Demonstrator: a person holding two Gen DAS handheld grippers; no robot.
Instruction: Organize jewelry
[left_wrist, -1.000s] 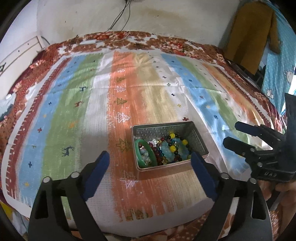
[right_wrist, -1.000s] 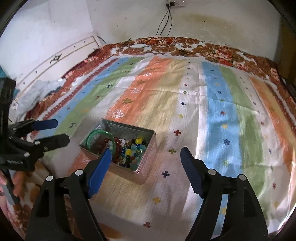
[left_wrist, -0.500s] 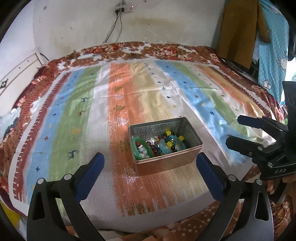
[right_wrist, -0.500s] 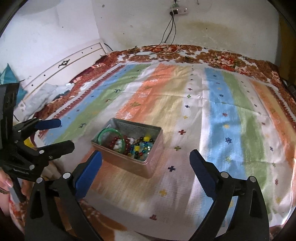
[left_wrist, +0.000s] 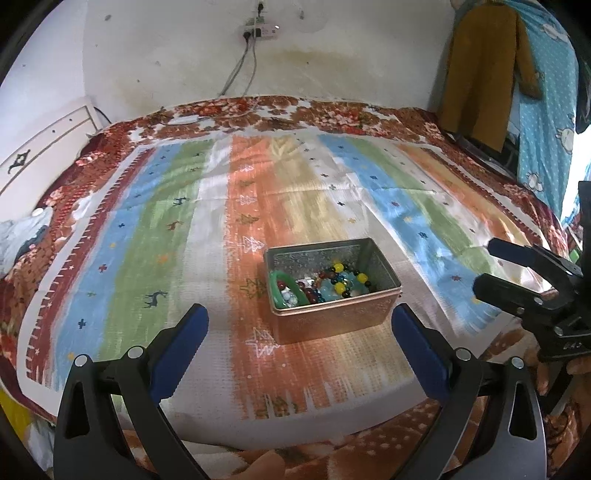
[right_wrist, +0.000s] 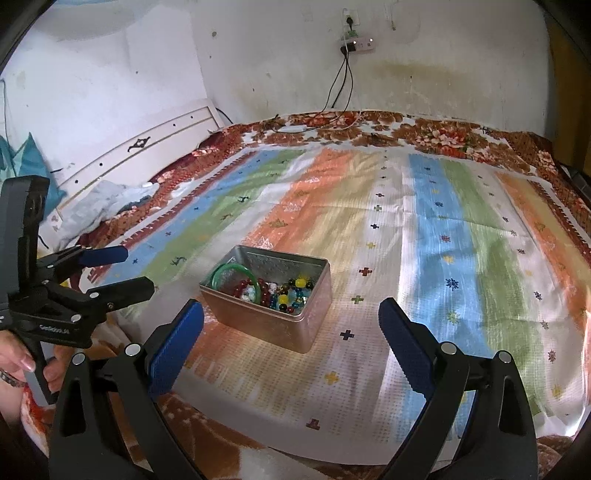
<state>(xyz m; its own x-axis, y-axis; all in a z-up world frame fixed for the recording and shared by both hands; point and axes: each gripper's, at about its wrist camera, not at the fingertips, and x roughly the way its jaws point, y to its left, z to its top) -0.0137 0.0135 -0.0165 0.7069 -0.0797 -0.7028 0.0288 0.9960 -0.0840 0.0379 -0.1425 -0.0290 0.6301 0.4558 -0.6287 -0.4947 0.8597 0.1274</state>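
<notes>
An open metal tin (left_wrist: 332, 325) (right_wrist: 273, 328) stands on the striped blanket. Inside it lie a green bangle (left_wrist: 275, 286) (right_wrist: 232, 267) and a heap of beaded bracelets (left_wrist: 343, 282) (right_wrist: 291, 291) in red, yellow, blue and dark beads. My left gripper (left_wrist: 299, 312) (right_wrist: 136, 269) hangs open just short of the tin, with nothing between its blue pads. To the tin's right, my right gripper (right_wrist: 291, 305) (left_wrist: 487, 265) is also open and empty. Neither gripper touches the tin.
The striped blanket (left_wrist: 177, 236) covers a bed with a floral cover. A white headboard (right_wrist: 147, 151) and crumpled cloth (right_wrist: 107, 203) lie at the left. A power strip with cables (right_wrist: 354, 46) is on the back wall. Clothes (left_wrist: 480, 66) hang at the right. A hand (right_wrist: 22, 362) grips the left gripper's handle.
Both grippers have drawn back from the tin and tipped upward, so more of the wall shows. The jaws of both have widened, the right more than the left.
</notes>
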